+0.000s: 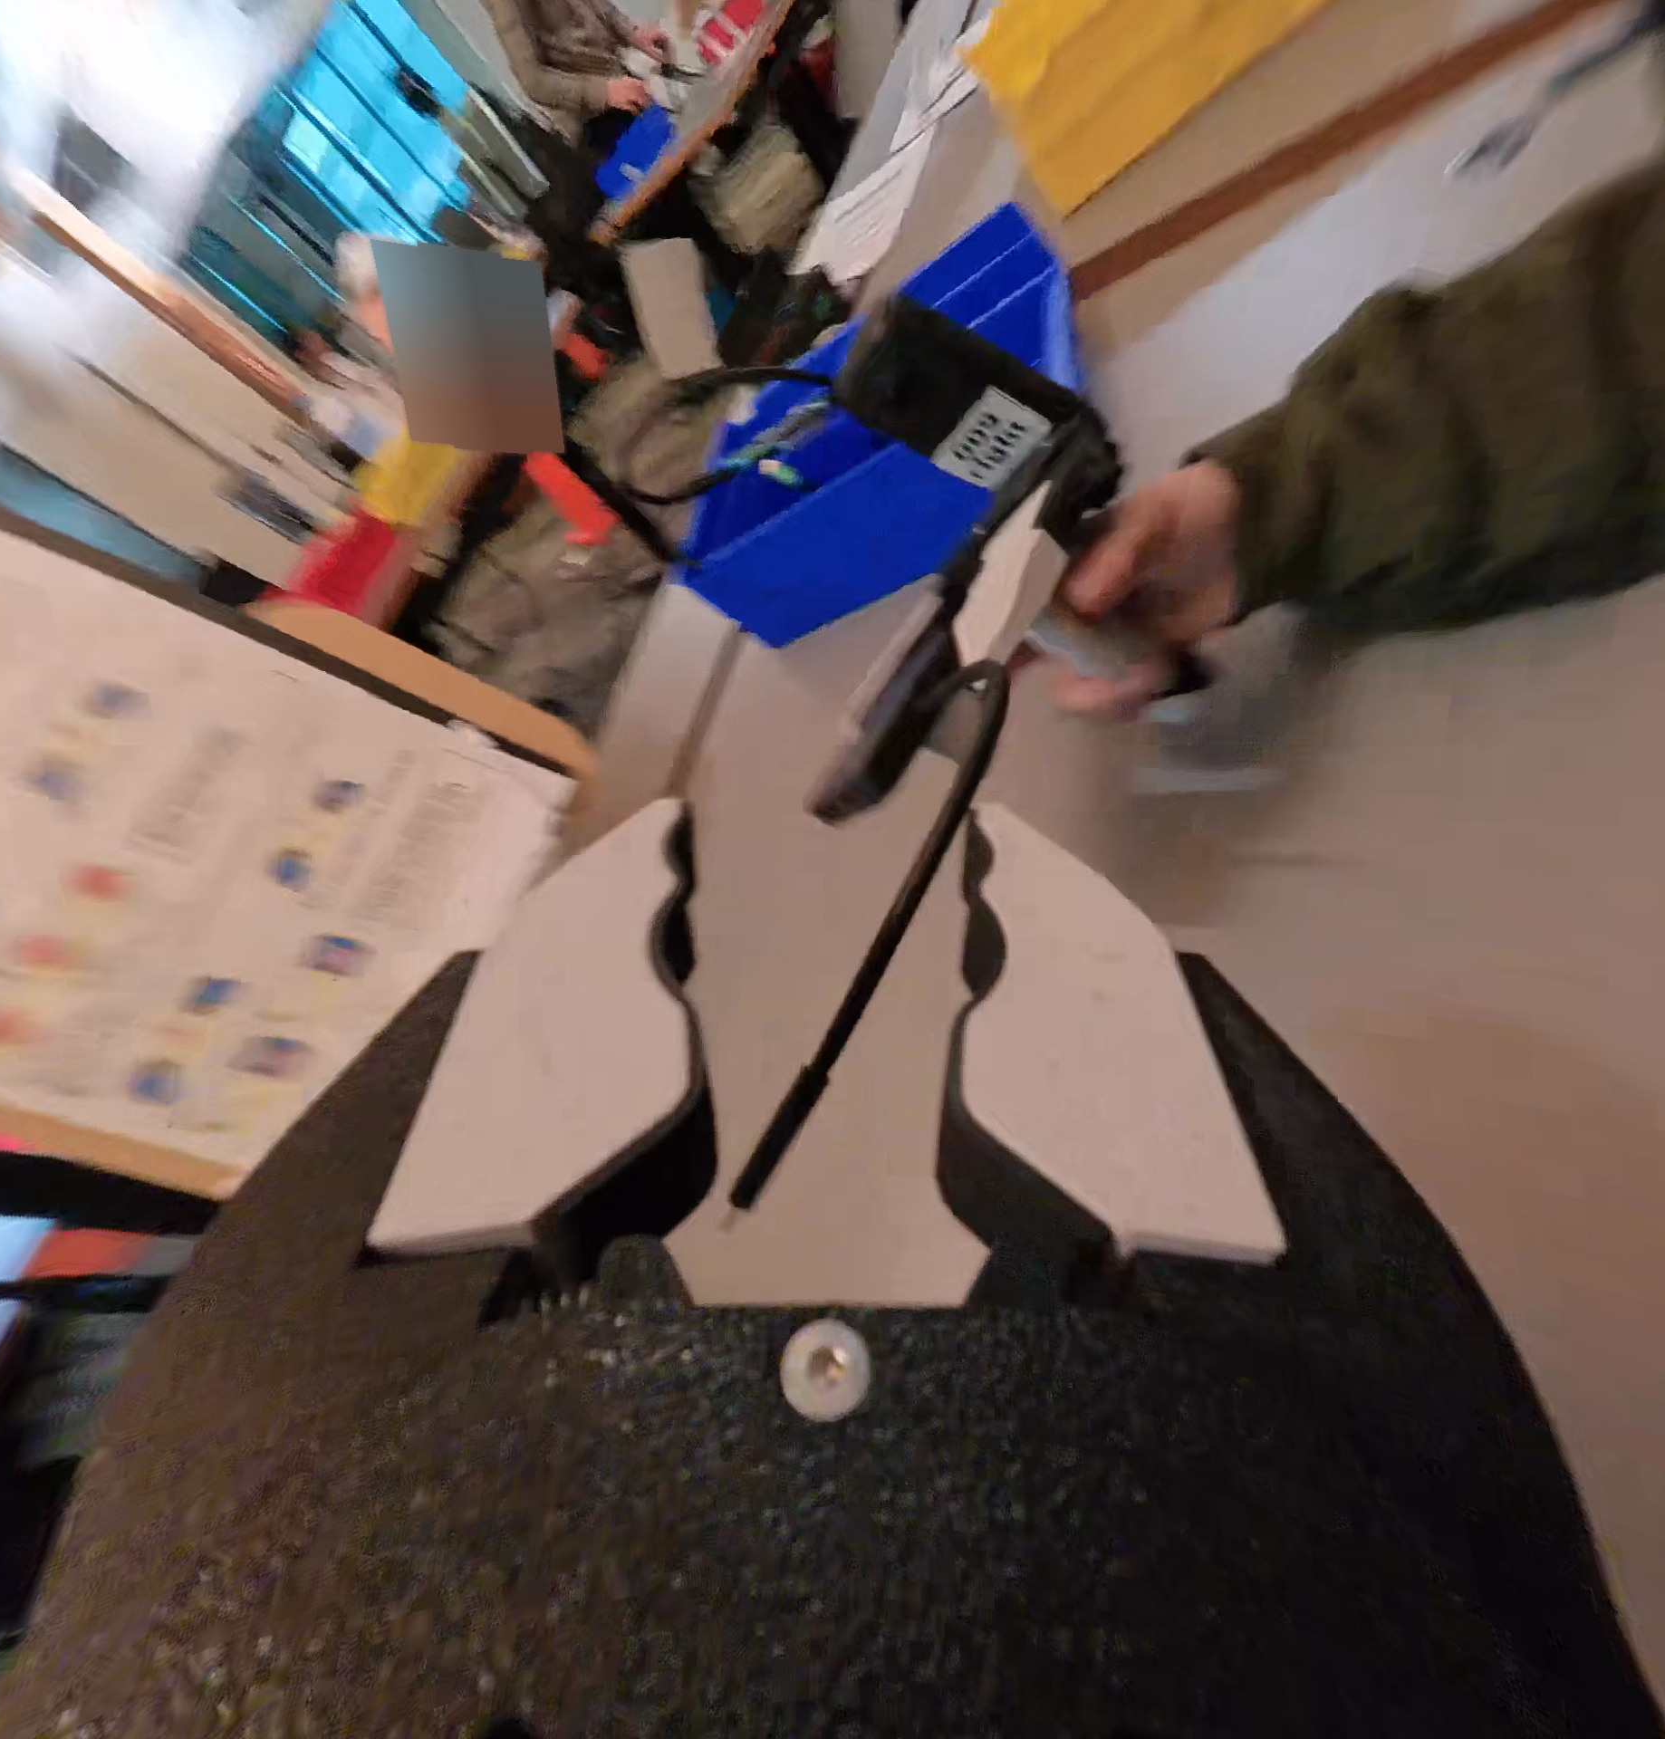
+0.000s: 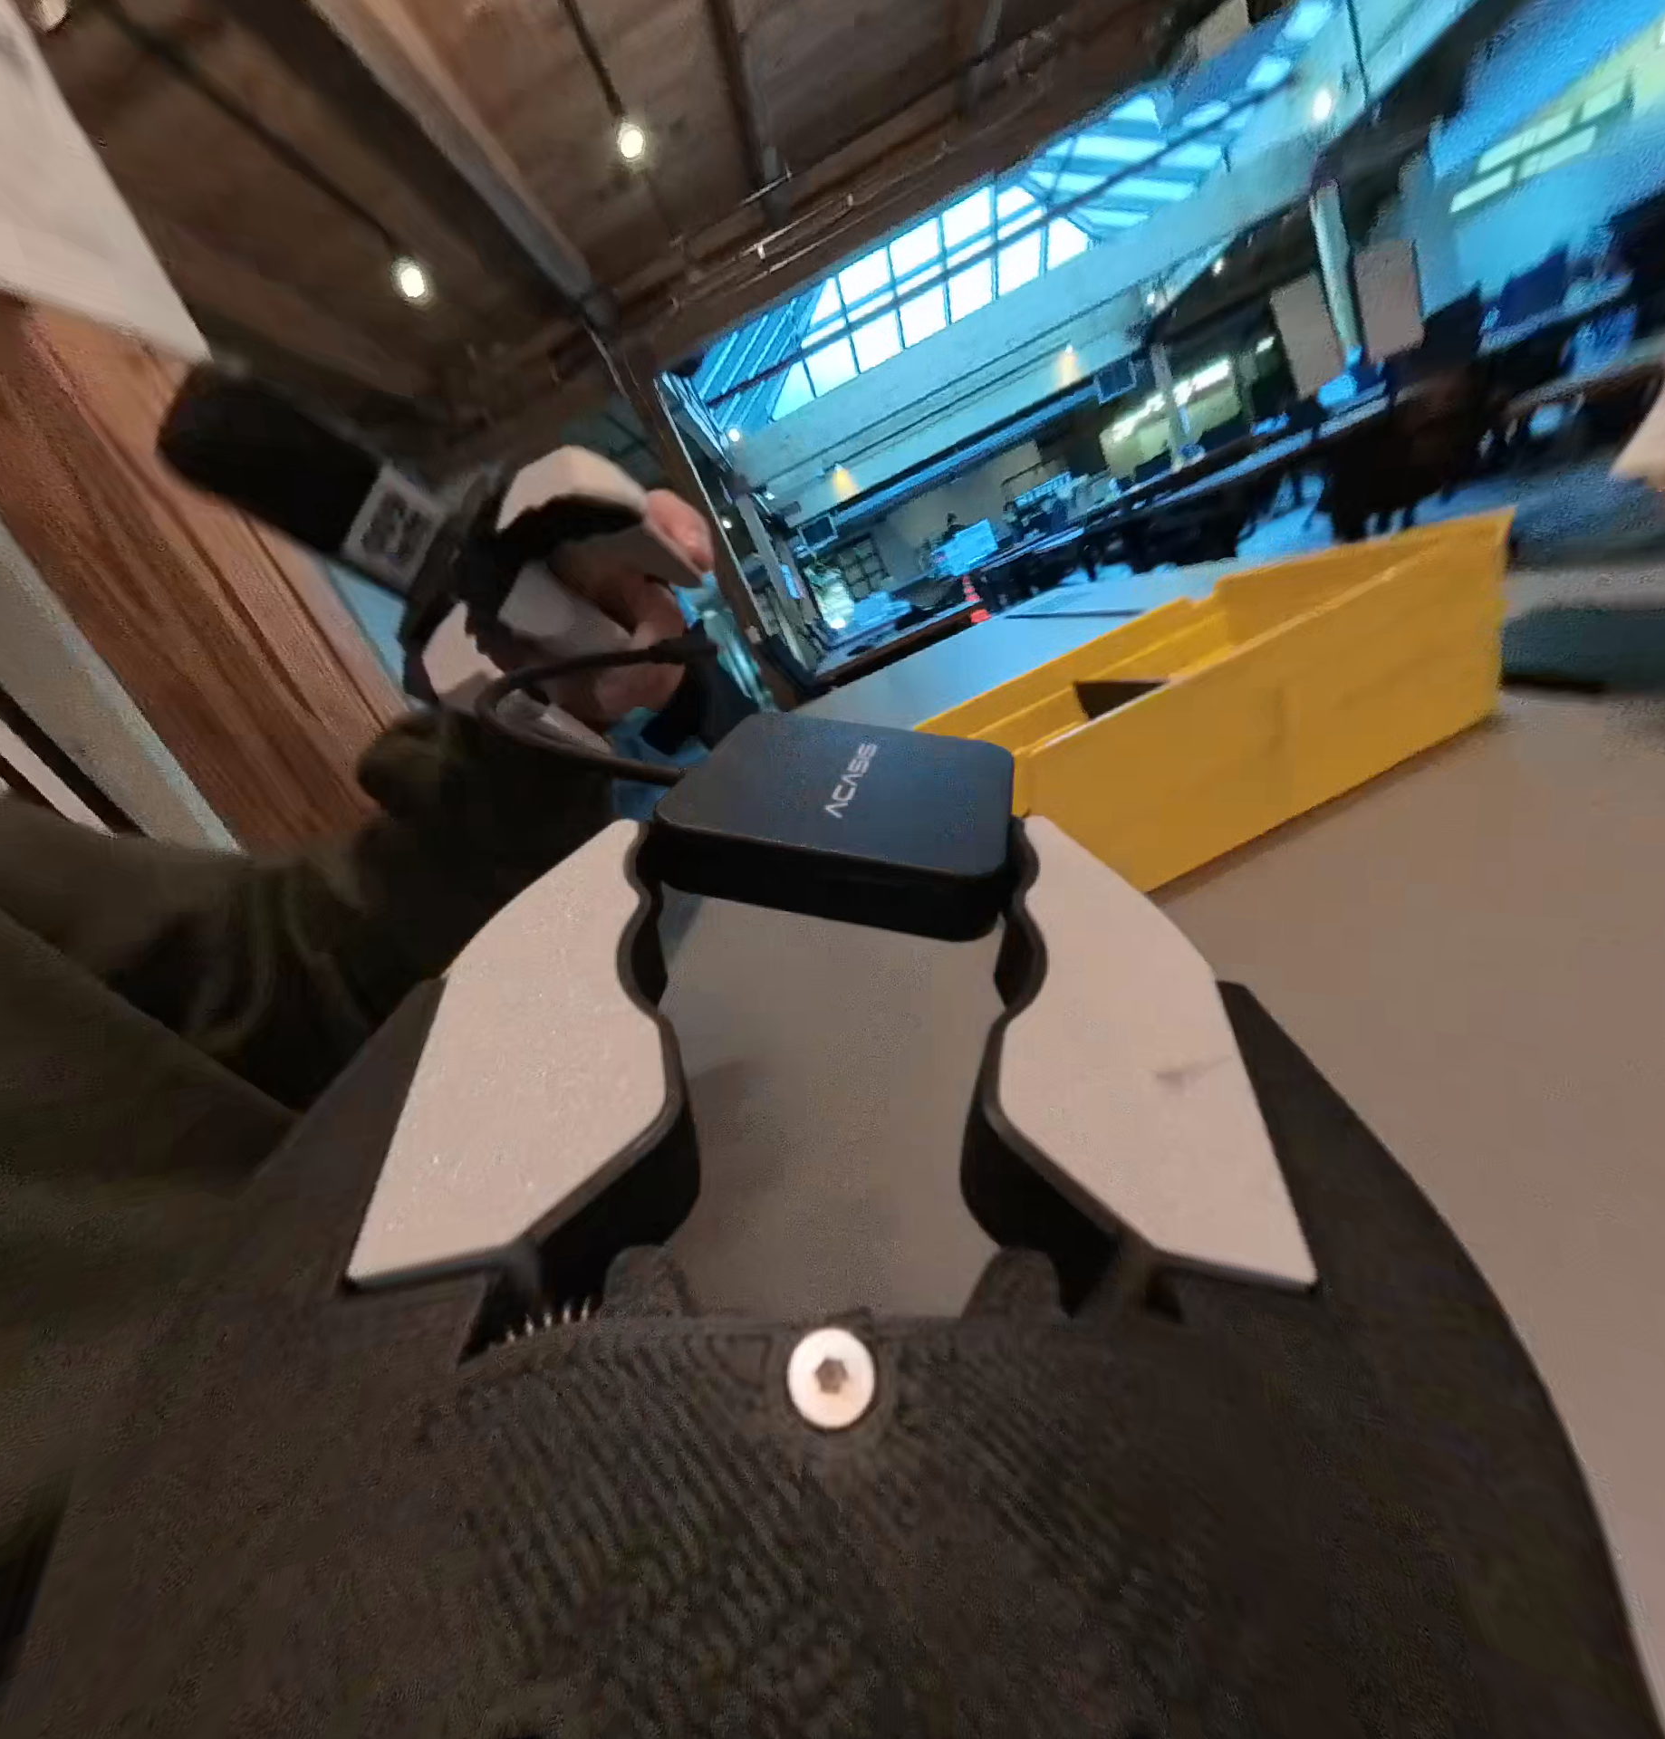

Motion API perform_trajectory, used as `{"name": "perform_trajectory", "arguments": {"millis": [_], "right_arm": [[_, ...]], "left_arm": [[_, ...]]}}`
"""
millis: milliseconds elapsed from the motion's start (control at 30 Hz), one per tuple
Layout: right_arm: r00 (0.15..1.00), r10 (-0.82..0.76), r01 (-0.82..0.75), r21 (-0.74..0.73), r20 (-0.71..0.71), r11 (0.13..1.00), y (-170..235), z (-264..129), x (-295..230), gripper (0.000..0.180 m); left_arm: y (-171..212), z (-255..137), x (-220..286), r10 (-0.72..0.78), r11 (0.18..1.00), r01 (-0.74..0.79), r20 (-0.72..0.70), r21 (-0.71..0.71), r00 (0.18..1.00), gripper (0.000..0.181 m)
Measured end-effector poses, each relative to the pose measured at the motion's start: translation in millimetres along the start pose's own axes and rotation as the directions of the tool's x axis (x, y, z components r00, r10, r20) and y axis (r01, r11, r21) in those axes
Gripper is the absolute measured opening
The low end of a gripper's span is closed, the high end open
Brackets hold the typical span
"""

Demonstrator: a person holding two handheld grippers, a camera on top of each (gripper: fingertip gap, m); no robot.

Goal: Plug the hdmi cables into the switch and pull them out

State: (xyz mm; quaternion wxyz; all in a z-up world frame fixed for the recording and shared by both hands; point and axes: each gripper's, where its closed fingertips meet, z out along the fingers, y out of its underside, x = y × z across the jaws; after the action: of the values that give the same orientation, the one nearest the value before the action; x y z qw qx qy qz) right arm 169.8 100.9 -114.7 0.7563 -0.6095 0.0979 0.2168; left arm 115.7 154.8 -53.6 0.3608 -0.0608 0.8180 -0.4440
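My right gripper (image 2: 829, 847) is shut on a flat black switch box (image 2: 838, 800), pinched by its two sides and held above the grey table (image 2: 1375, 1082). In the left wrist view the same box (image 1: 871, 743) hangs from that gripper (image 1: 913, 687), held by a hand in a green sleeve. A thin black cable (image 1: 895, 941) runs from the box down between the fingers of my left gripper (image 1: 829, 828), ending in a loose plug (image 1: 763, 1157). My left gripper is open and the fingers do not touch the cable. The cable also shows in the right wrist view (image 2: 546, 725).
A blue bin (image 1: 848, 536) with wires stands on the table behind the box. A yellow bin (image 2: 1280, 734) lies to the right. A printed paper sheet (image 1: 198, 894) covers a table at the left. People and desks fill the background.
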Motion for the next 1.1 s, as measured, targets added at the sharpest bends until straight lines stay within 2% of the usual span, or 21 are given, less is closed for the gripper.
{"name": "perform_trajectory", "arguments": {"millis": [67, 133, 200, 267, 367, 467, 500, 567, 667, 733, 800, 967, 1067, 1100], "right_arm": [[0.960, -0.275, 0.272, -0.061, -0.045, 0.960, -8.0, -5.0, -10.5, 0.070], [0.880, -0.467, 0.450, -0.169, -0.084, 0.877, -8.6, -7.6, -13.7, 0.070], [0.805, -0.585, 0.539, -0.292, -0.099, 0.790, -4.5, -8.3, -13.3, 0.070], [0.734, -0.671, 0.586, -0.405, -0.102, 0.702, -0.9, -7.1, -12.7, 0.070], [0.664, -0.746, 0.646, -0.460, -0.056, 0.609, 3.0, 1.0, -24.2, 0.070], [0.651, -0.759, 0.670, -0.450, -0.027, 0.591, 5.8, 8.8, -34.6, 0.069], [0.664, -0.748, 0.675, -0.441, 0.014, 0.591, 11.2, 10.9, -39.9, 0.069], [0.679, -0.734, 0.692, -0.365, 0.033, 0.623, 9.2, 15.3, -49.9, 0.069], [0.739, -0.666, 0.671, -0.194, 0.098, 0.716, 0.8, 17.8, -73.4, 0.070], [0.767, -0.624, 0.639, -0.085, 0.149, 0.765, -6.1, 16.1, -87.7, 0.069], [0.786, -0.597, 0.605, -0.001, 0.162, 0.796, -13.0, 14.1, -93.4, 0.069], [0.806, -0.560, 0.563, 0.045, 0.189, 0.825, -10.3, 13.4, -92.3, 0.069], [0.783, -0.596, 0.600, 0.039, 0.179, 0.799, -7.3, 13.0, -89.7, 0.070], [0.779, -0.601, 0.606, 0.033, 0.177, 0.795, -6.5, 12.4, -88.1, 0.069]], "left_arm": [[-2.8, -5.3, 10.7, -0.257, 0.965, 0.263, -0.143, 0.022, 0.956, 0.079], [-7.3, -6.6, 7.1, -0.459, 0.876, 0.479, -0.203, 0.062, 0.865, 0.076], [-11.3, -4.8, 6.3, -0.591, 0.769, 0.634, -0.282, 0.087, 0.756, 0.074], [-3.0, 5.1, 6.7, -0.690, 0.681, 0.731, -0.294, 0.048, 0.661, 0.062], [22.2, 26.2, 21.0, -0.752, 0.639, 0.766, -0.269, -0.073, 0.602, 0.065], [41.6, 45.1, 34.2, -0.749, 0.645, 0.757, -0.274, -0.099, 0.603, 0.066], [42.6, 49.6, 39.2, -0.760, 0.617, 0.783, -0.322, -0.083, 0.565, 0.066], [38.1, 53.0, 47.2, -0.797, 0.465, 0.882, -0.474, -0.082, 0.376, 0.064], [26.3, 48.8, 51.2, -0.719, 0.213, 0.971, -0.691, -0.109, 0.080, 0.060], [17.1, 44.6, 56.4, -0.618, 0.114, 0.983, -0.785, -0.141, -0.041, 0.059], [6.4, 41.1, 62.7, -0.518, 0.064, 0.981, -0.846, -0.185, -0.125, 0.055], [-9.9, 43.4, 63.0, -0.401, -0.004, 0.979, -0.896, -0.205, -0.189, 0.045], [-8.2, 49.3, 60.7, -0.424, -0.034, 0.985, -0.890, -0.167, -0.166, 0.024], [-7.3, 50.0, 59.4, -0.430, -0.054, 0.986, -0.887, -0.157, -0.165, 0.023]]}}
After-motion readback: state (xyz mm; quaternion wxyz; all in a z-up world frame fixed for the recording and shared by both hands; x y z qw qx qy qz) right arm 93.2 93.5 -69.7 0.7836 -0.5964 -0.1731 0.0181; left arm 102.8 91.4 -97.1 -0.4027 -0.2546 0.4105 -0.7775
